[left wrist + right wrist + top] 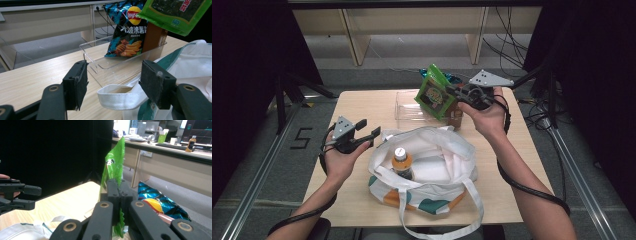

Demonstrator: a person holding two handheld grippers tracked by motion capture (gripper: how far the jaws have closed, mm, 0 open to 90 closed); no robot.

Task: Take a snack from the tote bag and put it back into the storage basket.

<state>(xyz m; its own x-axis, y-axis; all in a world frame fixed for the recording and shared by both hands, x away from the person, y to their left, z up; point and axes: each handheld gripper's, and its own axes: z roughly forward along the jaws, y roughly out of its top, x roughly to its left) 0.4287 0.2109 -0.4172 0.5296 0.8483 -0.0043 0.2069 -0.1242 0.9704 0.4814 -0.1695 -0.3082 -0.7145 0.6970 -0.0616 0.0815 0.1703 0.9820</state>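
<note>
At nine o'clock on the desk [362,107], your left gripper [363,132] hovers with jaws apart and nothing between them, just beside the tote bag [447,150], whose handle [117,98] lies slack under them. Unless you hold the mouth wide, the packet could snag on the rim or knock the bottle [402,162] inside. Toward one o'clock, your right gripper [453,91] has its jaws clamped on the green snack packet's [432,94] thin edge, lifted above the clear tray [408,107]; that pinch could slip.
</note>
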